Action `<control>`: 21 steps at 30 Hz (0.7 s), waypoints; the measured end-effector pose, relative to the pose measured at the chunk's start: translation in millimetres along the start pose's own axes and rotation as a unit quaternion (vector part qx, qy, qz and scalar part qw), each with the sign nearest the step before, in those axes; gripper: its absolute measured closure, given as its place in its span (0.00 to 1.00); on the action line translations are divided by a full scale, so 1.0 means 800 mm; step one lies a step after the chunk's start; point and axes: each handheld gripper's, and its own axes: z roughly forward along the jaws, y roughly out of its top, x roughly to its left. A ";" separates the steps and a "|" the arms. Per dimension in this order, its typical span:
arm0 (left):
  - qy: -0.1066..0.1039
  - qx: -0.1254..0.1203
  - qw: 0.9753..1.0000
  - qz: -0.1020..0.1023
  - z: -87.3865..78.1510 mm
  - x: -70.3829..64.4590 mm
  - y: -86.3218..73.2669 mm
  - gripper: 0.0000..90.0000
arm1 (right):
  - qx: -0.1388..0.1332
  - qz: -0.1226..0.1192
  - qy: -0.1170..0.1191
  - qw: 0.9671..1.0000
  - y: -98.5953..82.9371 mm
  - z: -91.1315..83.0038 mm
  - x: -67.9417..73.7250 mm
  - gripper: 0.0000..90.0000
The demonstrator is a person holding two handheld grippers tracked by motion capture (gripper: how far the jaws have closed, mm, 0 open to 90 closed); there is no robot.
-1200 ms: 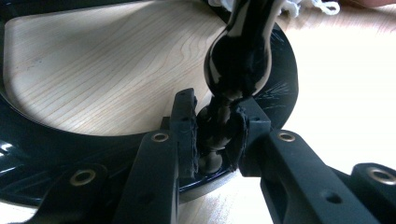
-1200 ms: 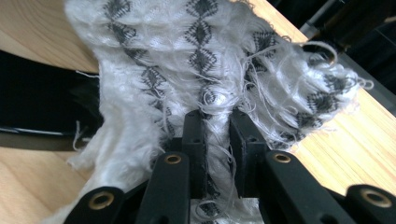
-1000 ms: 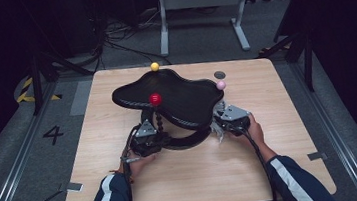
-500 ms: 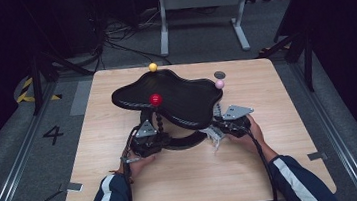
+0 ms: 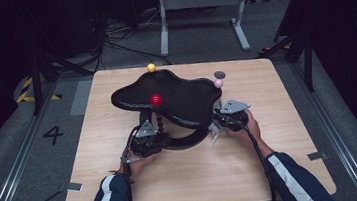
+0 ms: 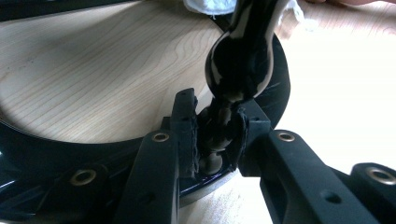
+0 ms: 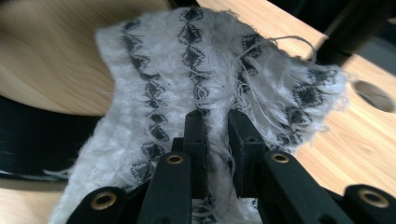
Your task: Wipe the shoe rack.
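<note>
A black stand with a wavy tray top [image 5: 176, 93] and a ring base [image 5: 186, 142] sits mid-table. Its turned posts end in a red ball [image 5: 156, 100], a yellow ball [image 5: 151, 67] and a pink ball [image 5: 218, 82]. My left gripper [image 5: 154, 135] [image 6: 217, 128] is shut on a black post [image 6: 236, 65] just above the ring base [image 6: 42, 149]. My right gripper [image 5: 218, 128] [image 7: 217, 126] is shut on a white cloth with black diamond rows [image 7: 187, 70] [image 5: 215, 133], held at the ring's right side.
The light wooden table [image 5: 273, 161] has a round hole [image 5: 219, 74] [image 7: 373, 95] near the pink ball. Dark floor, cables and a metal frame [image 5: 201, 0] lie beyond the far edge. Both sleeves enter from the bottom.
My right gripper has shifted slightly with the cloth beside the stand's right side. The left gripper keeps its hold on the post and has not moved.
</note>
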 end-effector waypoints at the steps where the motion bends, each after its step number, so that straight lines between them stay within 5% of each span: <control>1: 0.001 0.003 1.000 0.000 0.000 0.000 0.000 0.82 | -0.004 0.001 0.015 1.000 0.002 0.000 0.001 0.87; 4: 0.000 0.002 1.000 0.000 0.000 0.000 0.000 0.82 | 0.010 -0.012 0.037 0.999 0.006 0.004 0.010 0.87; 9: 0.003 -0.007 1.000 -0.004 0.001 -0.002 0.000 0.82 | 0.002 0.007 0.084 0.996 0.006 0.002 0.018 0.87; 13: 0.004 -0.005 1.000 -0.008 0.000 -0.004 -0.001 0.82 | 0.000 0.001 0.114 0.993 0.008 -0.001 0.030 0.86; 21: 0.006 -0.005 1.000 -0.010 0.000 -0.006 -0.002 0.82 | -0.002 -0.011 0.152 0.988 0.014 -0.005 0.062 0.86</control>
